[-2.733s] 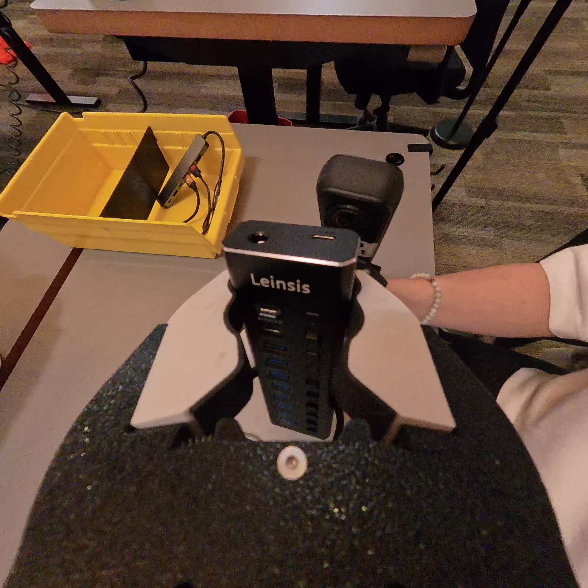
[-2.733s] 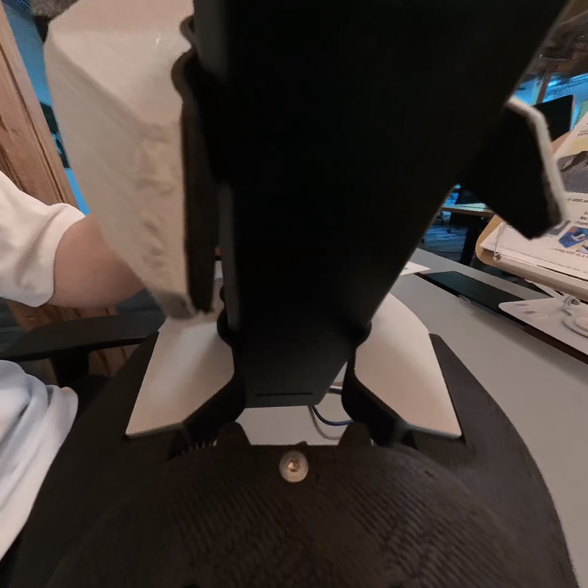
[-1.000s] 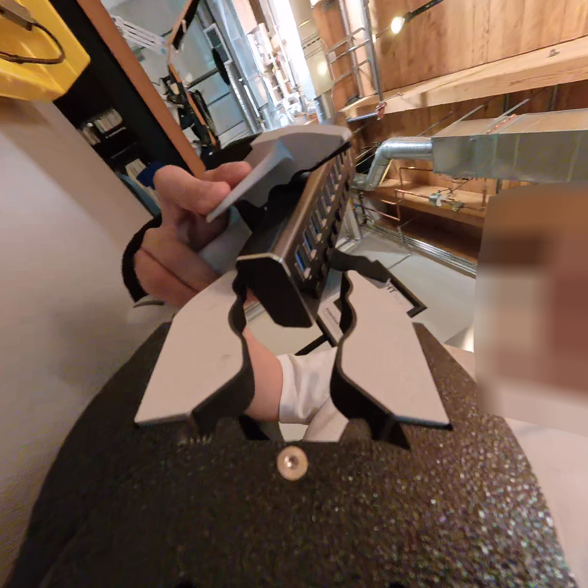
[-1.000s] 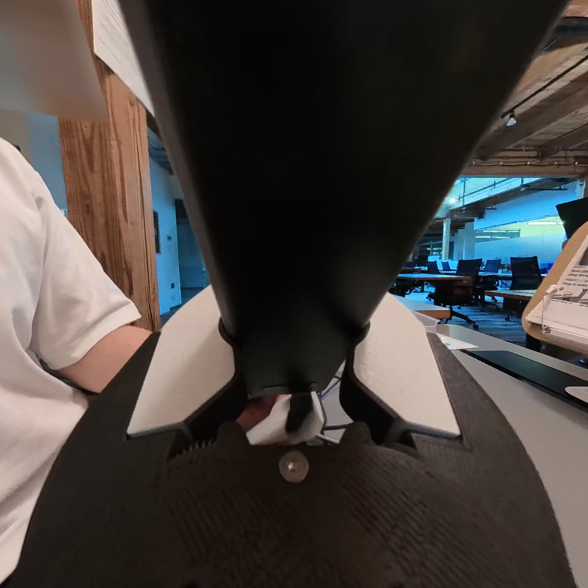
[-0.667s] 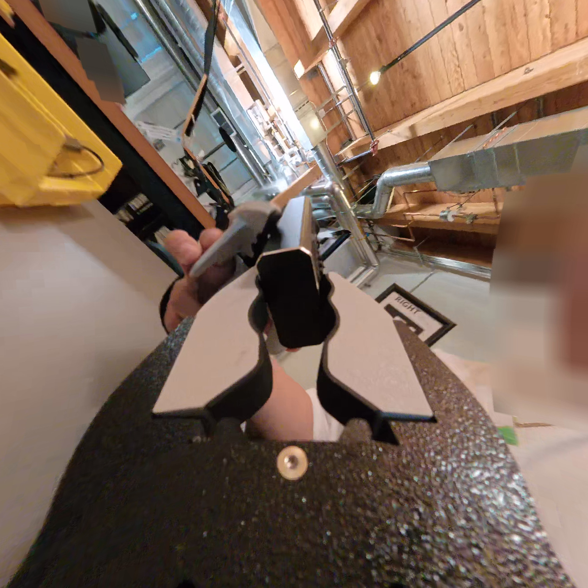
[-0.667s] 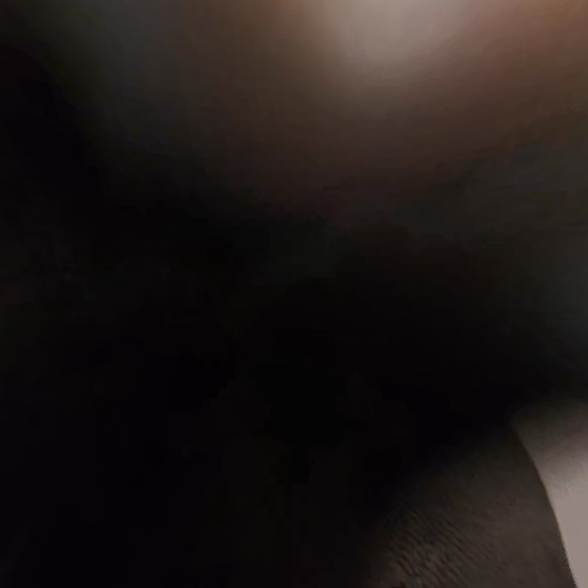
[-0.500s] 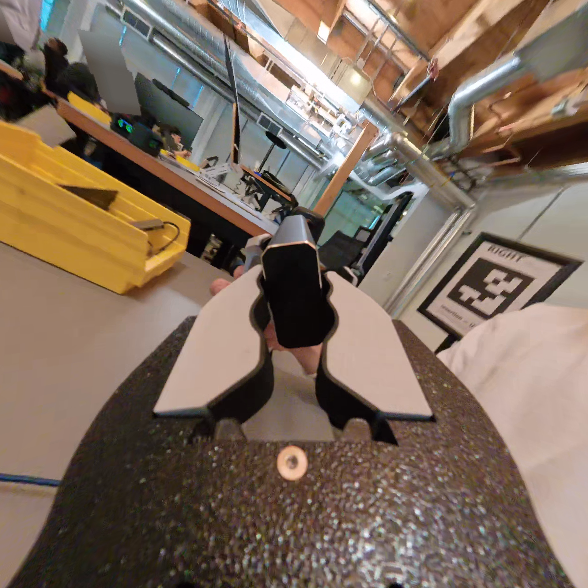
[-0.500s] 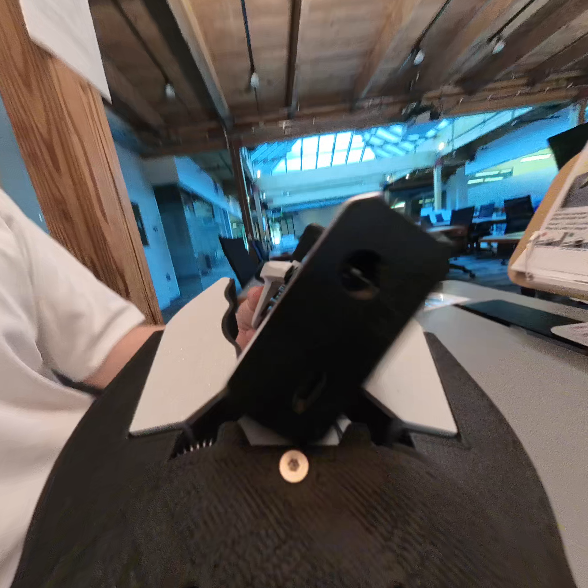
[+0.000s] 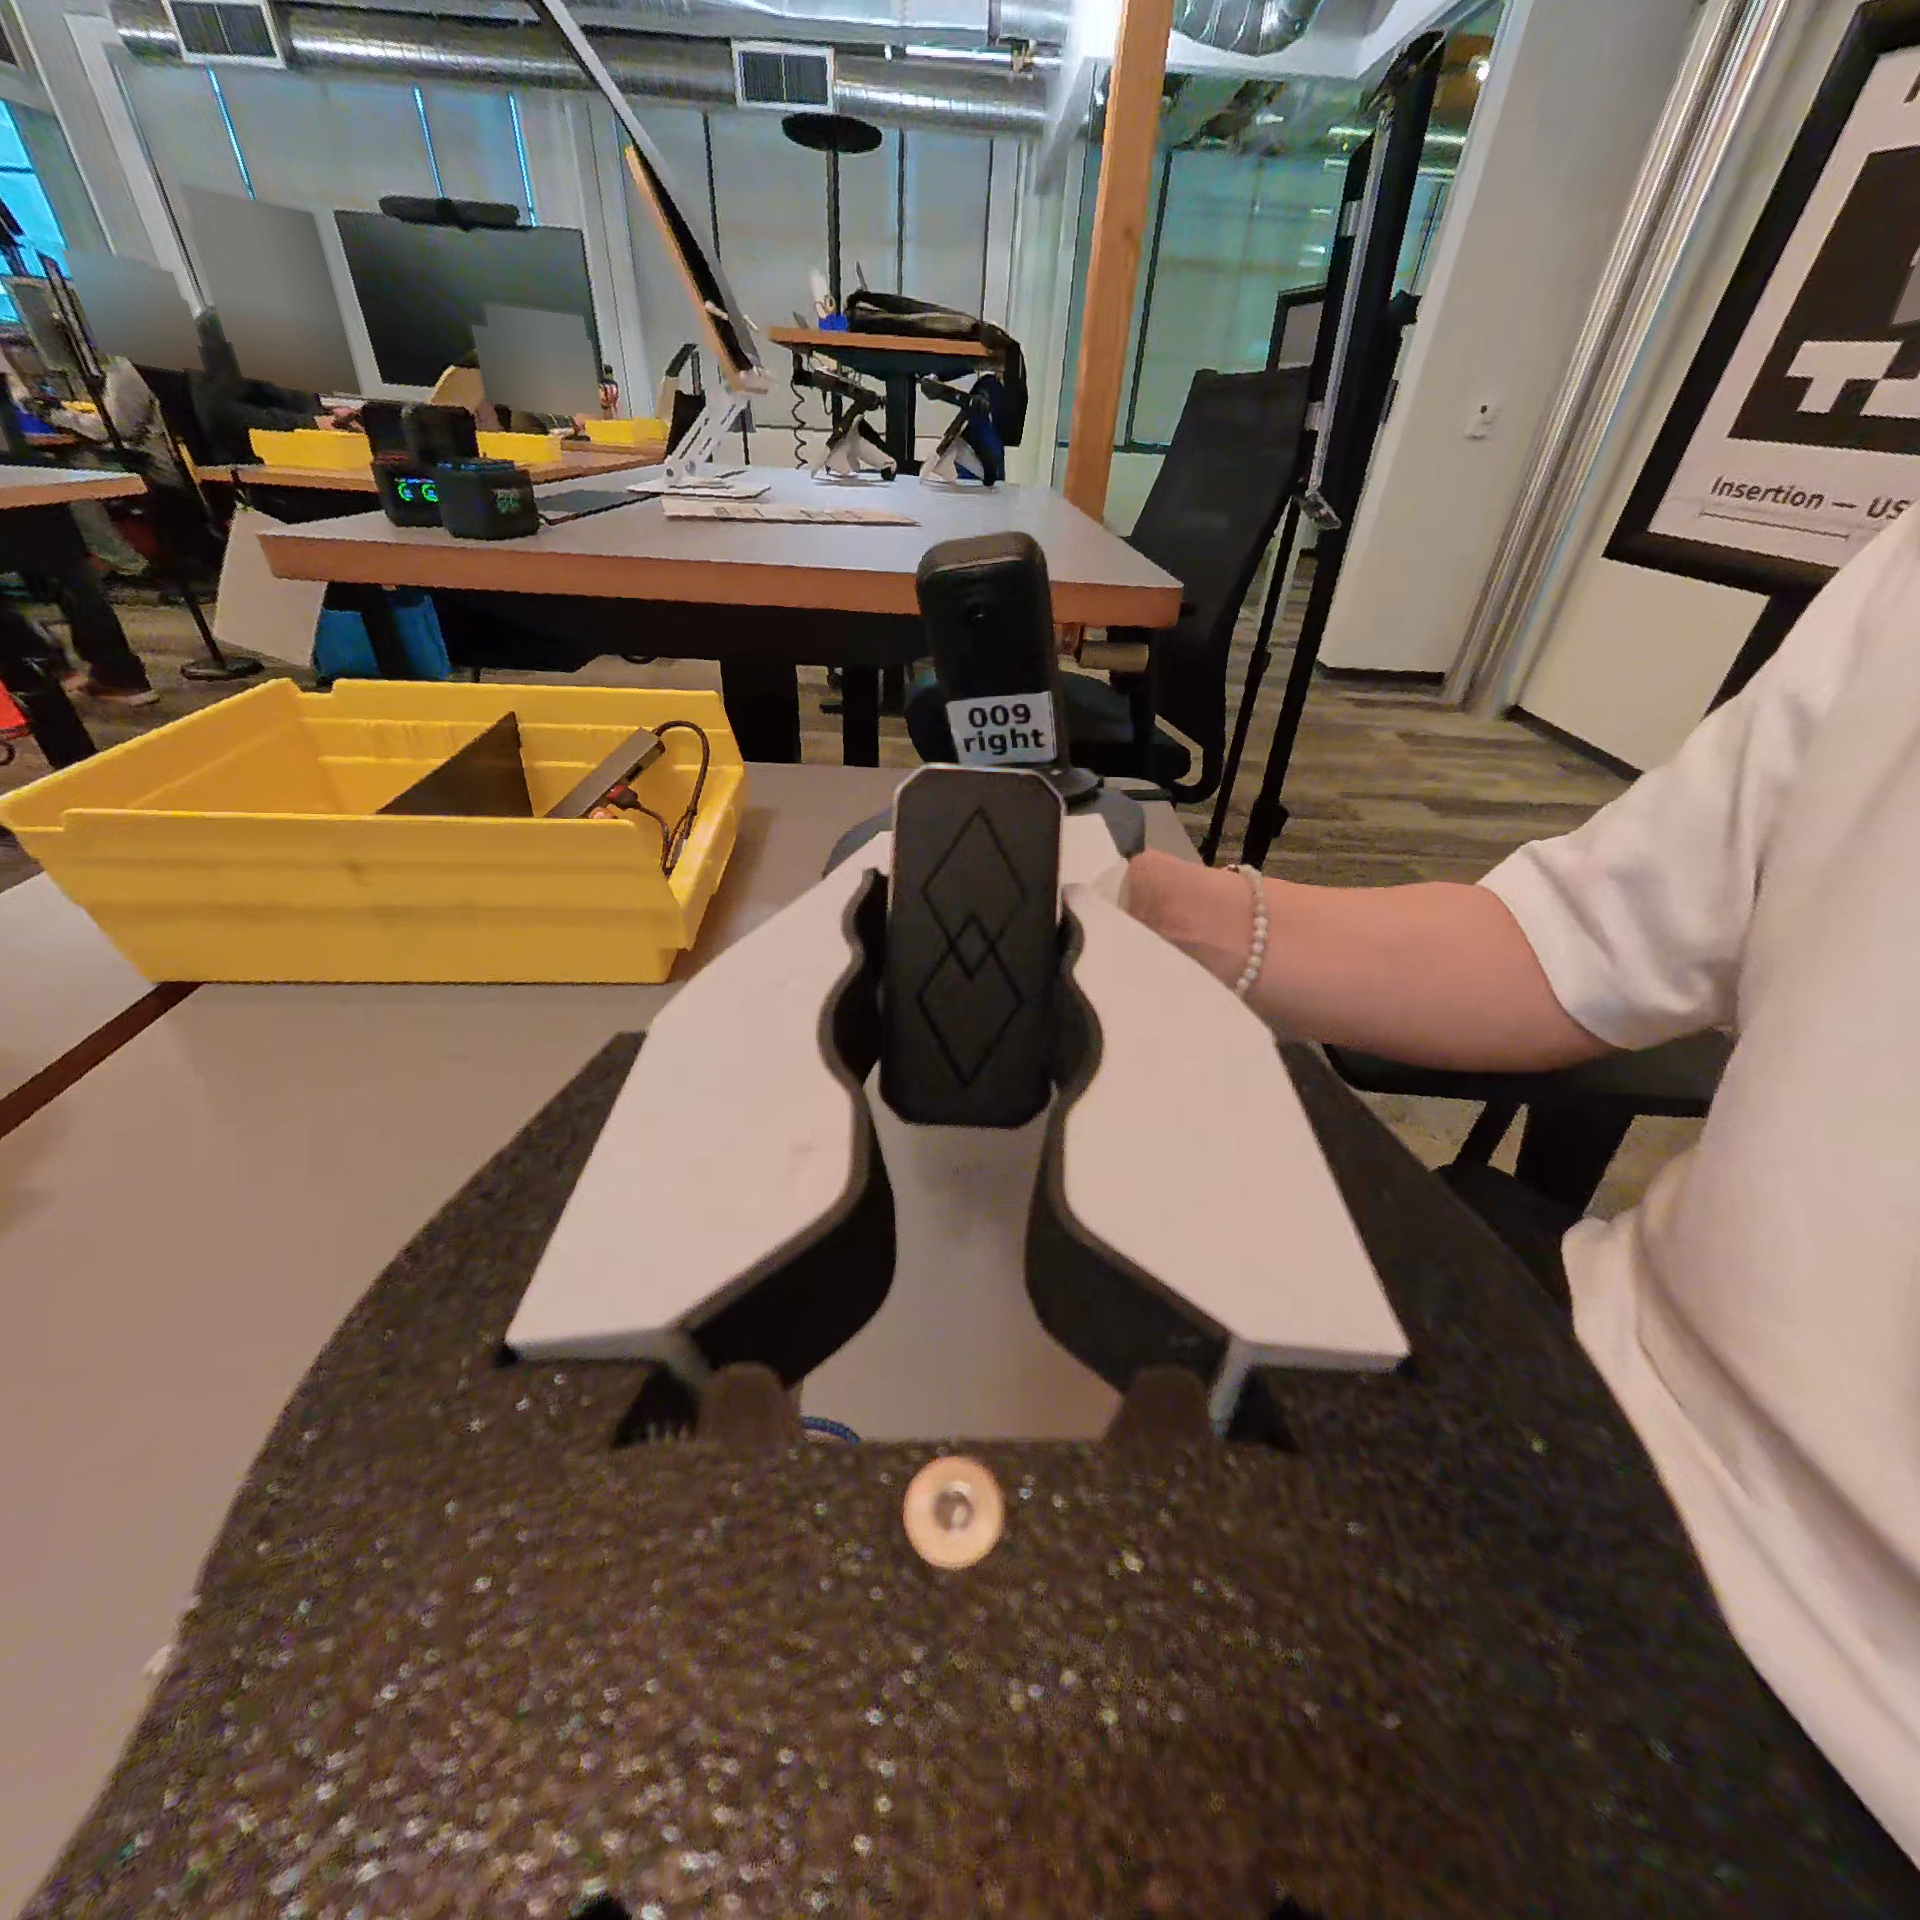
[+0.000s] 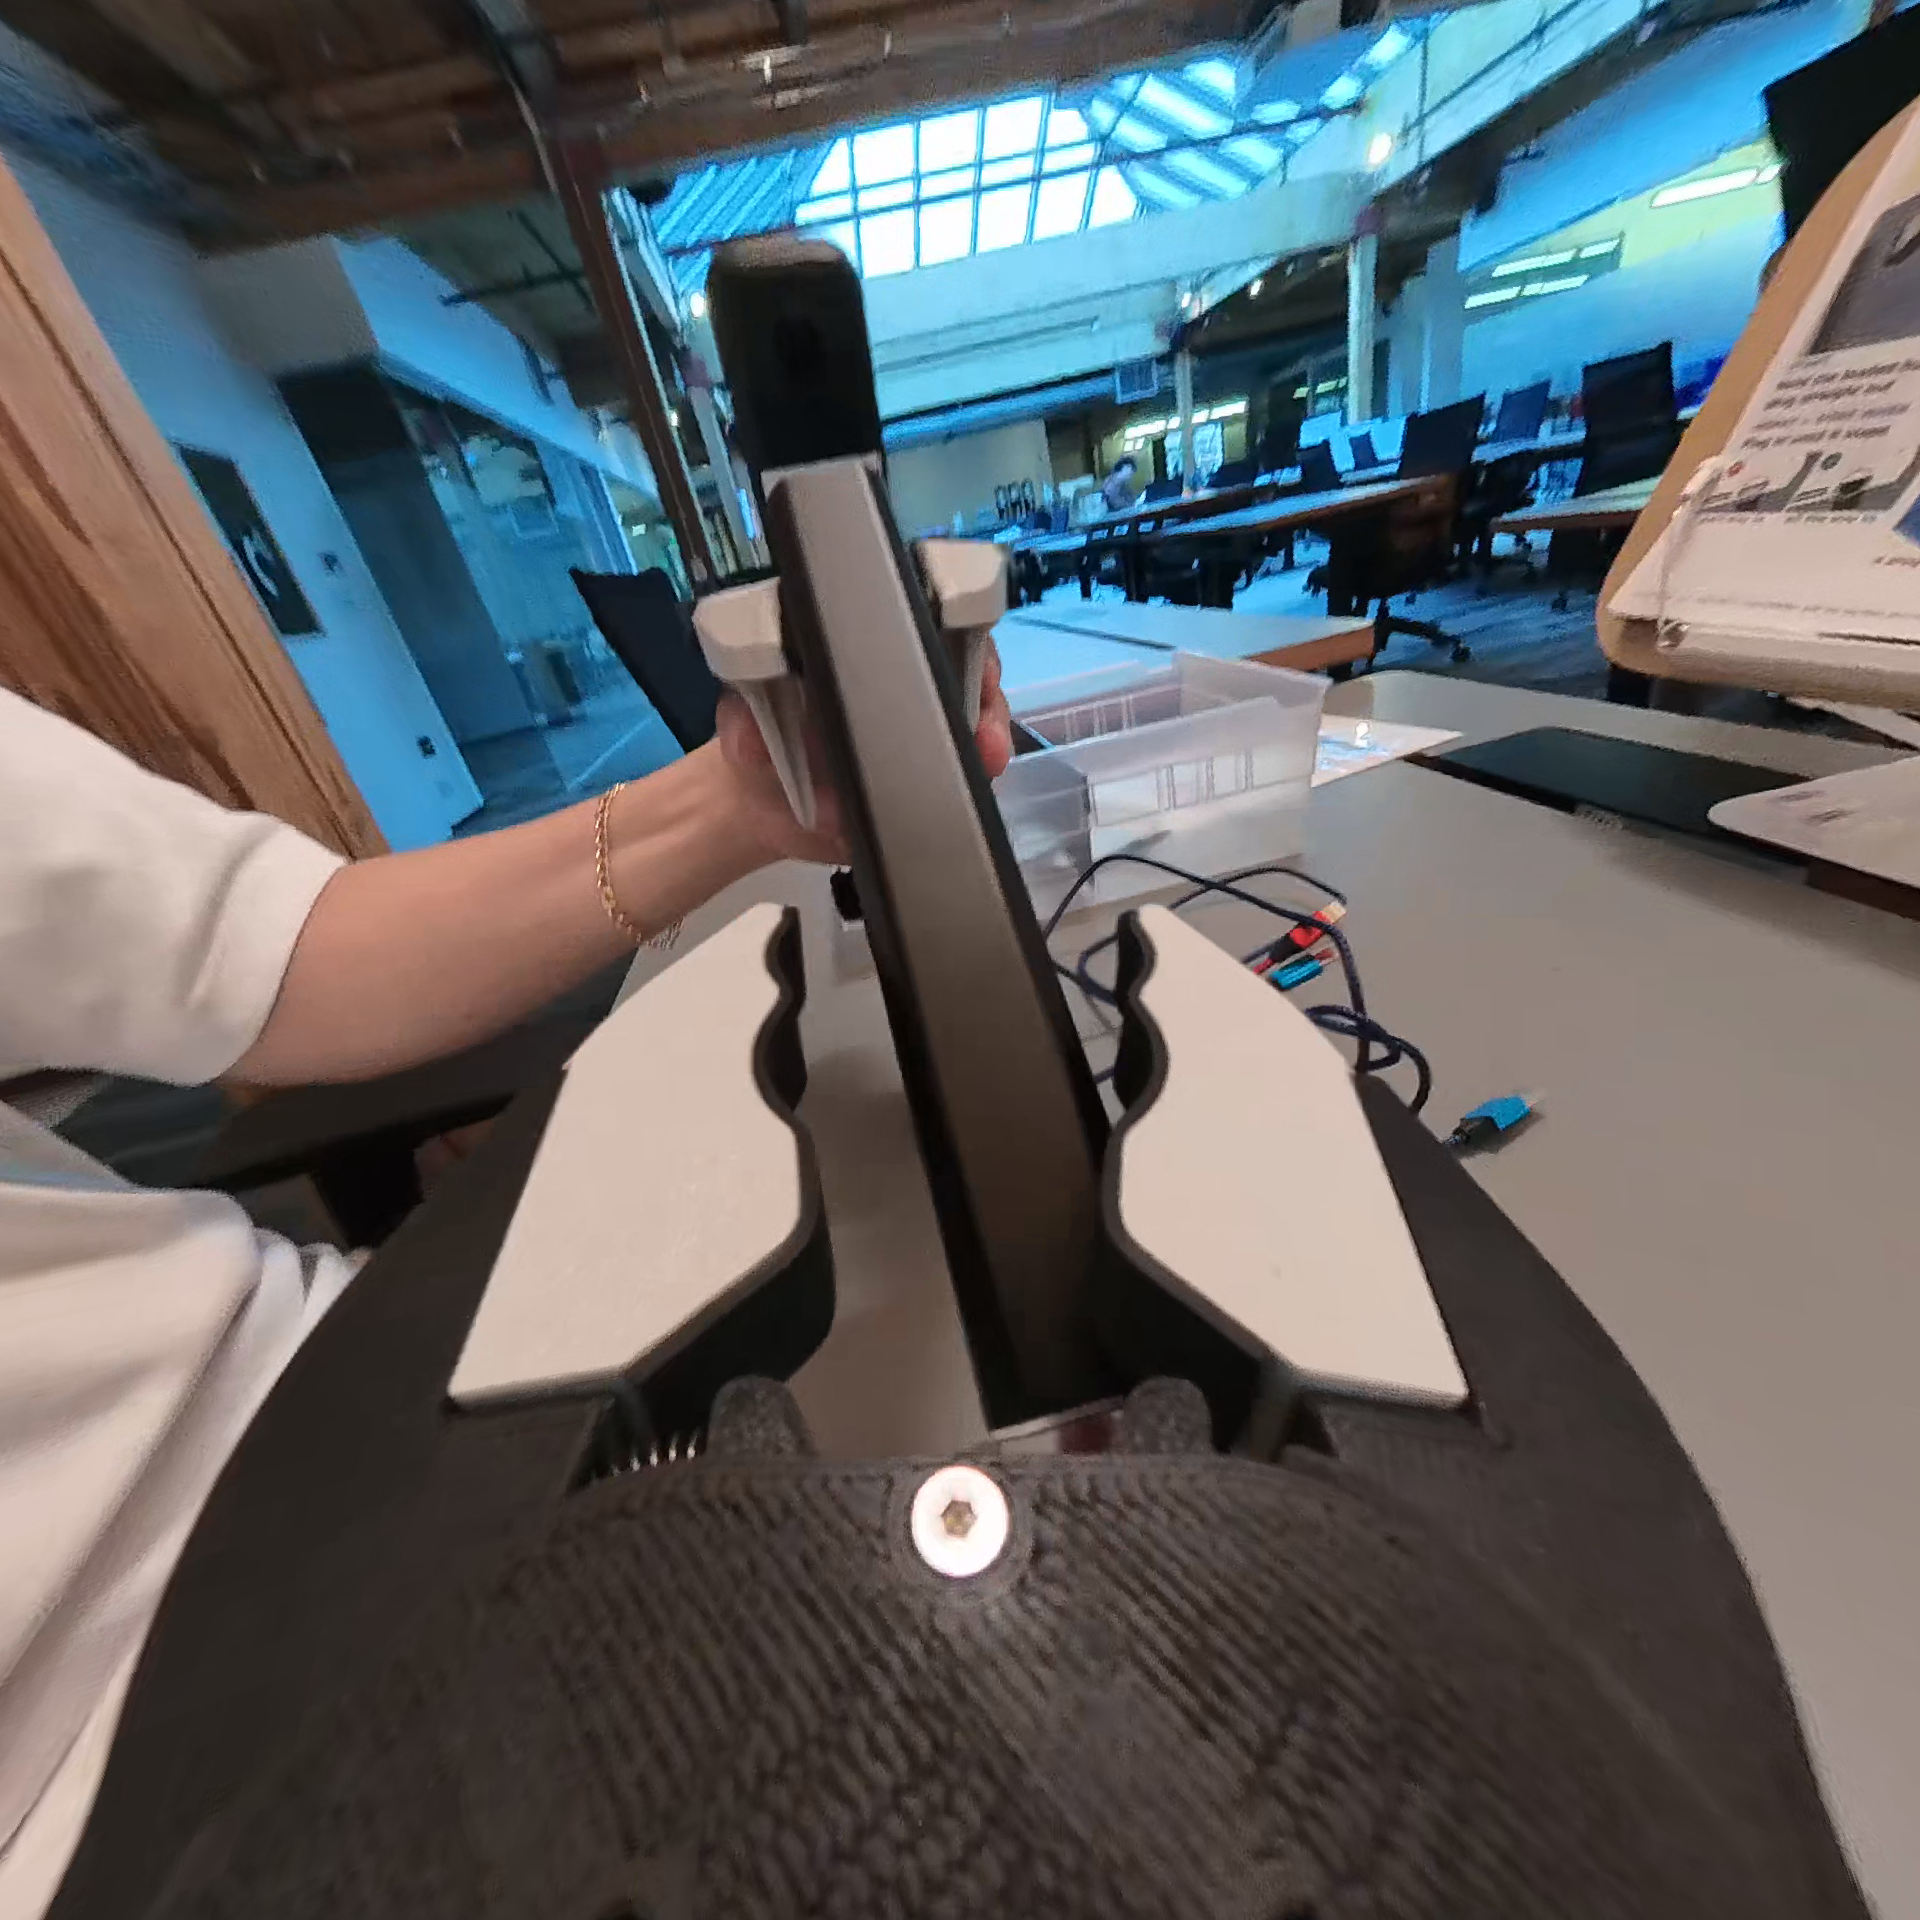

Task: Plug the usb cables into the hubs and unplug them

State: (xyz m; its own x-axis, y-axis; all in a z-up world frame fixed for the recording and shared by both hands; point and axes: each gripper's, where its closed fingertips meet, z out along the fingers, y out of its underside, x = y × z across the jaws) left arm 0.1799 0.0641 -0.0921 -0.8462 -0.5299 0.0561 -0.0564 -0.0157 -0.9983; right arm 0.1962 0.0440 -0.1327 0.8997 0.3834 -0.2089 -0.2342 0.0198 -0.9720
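Step in hand, by the look of it: getting the black hub (image 9: 971, 1018) held ready, ahead of any plugging in. No cable in any port that shows.

Clamped across the hub's sides near one end with the left gripper (image 9: 971, 883), the diamond-patterned face turned to that camera. Held off the table (image 10: 1610, 1091), tilted, long axis reaching toward the right gripper (image 10: 961, 935). There, fingers spread apart with the hub's other end lying in the gap between them and daylight on both sides; gripping nothing, as far as can be seen. At the hub's far end in the right wrist view, the left gripper (image 10: 847, 613) pinching it.

Just right of the hub, loose on the table: a tangle of usb cables (image 10: 1299, 956) with red and blue plugs, one blue plug (image 10: 1496, 1117) farther right. Left of the hub in the left wrist view: a yellow bin (image 9: 364, 914) holding another hub with cables.

Next, probably: draw the right gripper back clear of the hub, reach right for one plug, pinch it behind the metal tip, line it square to a port. Port side hidden from both views, so likely a turn of the hub first.
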